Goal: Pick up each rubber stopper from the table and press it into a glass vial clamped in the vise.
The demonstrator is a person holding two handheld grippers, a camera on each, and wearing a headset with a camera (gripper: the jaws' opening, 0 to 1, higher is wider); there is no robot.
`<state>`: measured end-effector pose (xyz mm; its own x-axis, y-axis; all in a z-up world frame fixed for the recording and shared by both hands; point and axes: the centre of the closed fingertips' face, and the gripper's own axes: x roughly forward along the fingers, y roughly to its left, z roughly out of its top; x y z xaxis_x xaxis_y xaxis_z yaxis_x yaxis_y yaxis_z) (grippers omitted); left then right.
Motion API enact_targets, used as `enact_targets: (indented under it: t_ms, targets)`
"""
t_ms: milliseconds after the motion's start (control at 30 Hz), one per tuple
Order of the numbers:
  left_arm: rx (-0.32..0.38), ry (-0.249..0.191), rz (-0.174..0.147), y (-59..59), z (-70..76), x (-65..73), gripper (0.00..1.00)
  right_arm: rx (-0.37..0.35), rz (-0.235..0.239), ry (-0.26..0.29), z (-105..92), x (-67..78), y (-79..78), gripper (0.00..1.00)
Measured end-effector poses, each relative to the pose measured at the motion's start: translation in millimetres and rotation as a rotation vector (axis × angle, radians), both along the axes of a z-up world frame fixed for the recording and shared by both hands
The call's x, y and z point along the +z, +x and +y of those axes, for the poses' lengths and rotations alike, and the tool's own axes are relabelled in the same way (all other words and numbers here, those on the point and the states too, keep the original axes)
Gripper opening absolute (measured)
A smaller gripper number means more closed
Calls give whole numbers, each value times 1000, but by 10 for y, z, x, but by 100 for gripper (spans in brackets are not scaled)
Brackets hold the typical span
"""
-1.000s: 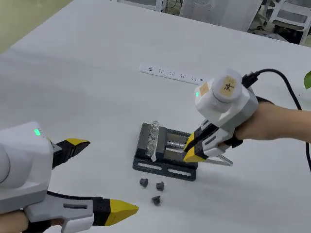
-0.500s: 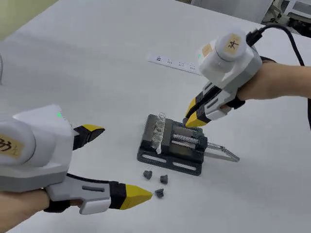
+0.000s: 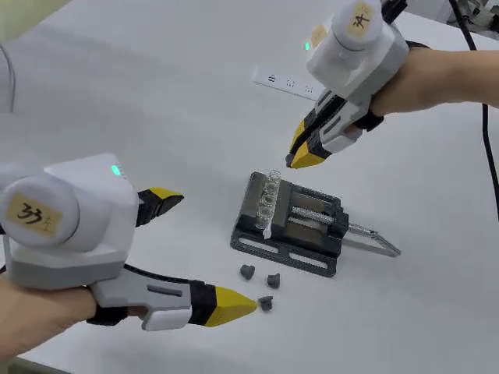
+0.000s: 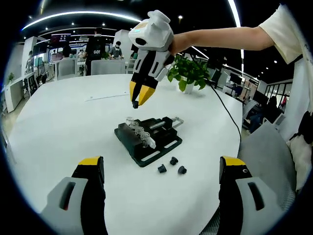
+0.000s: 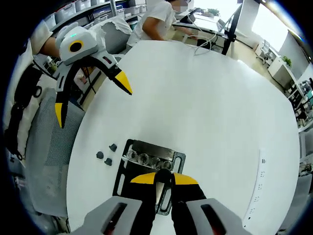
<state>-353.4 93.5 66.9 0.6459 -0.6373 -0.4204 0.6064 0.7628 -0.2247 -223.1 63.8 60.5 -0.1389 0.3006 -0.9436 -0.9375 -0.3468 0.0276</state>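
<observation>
While the left gripper (image 3: 201, 252) hangs low at the near side of the white table (image 3: 140, 101), its jaws stand wide apart and hold nothing. Three loose stoppers (image 3: 266, 302) lie on the table in a small group just in front of the vise (image 3: 300, 234). The nearest one lies just beside the lower yellow fingertip (image 3: 231, 305), and I cannot tell if they touch. In the left gripper view the group lies ahead, between the two open fingers and near the middle of the gap.

The right gripper (image 3: 299, 160) is in the air above the far end of the vise. Its jaws are almost closed on a small dark piece, which seems to be a fourth stopper (image 4: 135, 104). A row of glass vials (image 3: 269, 199) stands upright, clamped in the vise, below these tips and a little nearer to the person. In the right gripper view the tips point down at this row. A power strip (image 3: 288, 80) lies on the table beyond the vise.
</observation>
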Motion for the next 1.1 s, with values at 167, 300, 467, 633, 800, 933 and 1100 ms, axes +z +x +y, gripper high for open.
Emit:
enact_targets:
  t_ms: [167,300,467,633,800,933,1100]
  targets:
    - [10,-9,6,28,26,-27,98,19,9,-10,63,-101,27,6]
    - [12,-12,9,36,41,-48,98,19,18,-14,96,-187,61,6]
    - [18,-13,17,37,60,-75,98,20,18,-23,71,-247,61,6]
    - [20,-17,22,30,51,-94,98,18,30,-26,59,-287,36,6]
    - [18,-21,28,19,30,-113,98,17,24,-21,60,-291,29,6]
    - [20,-24,30,18,26,-123,98,22,23,-28,65,-304,21,6]
    - [23,-30,27,26,16,-110,98,56,7,-52,63,-310,1,6]
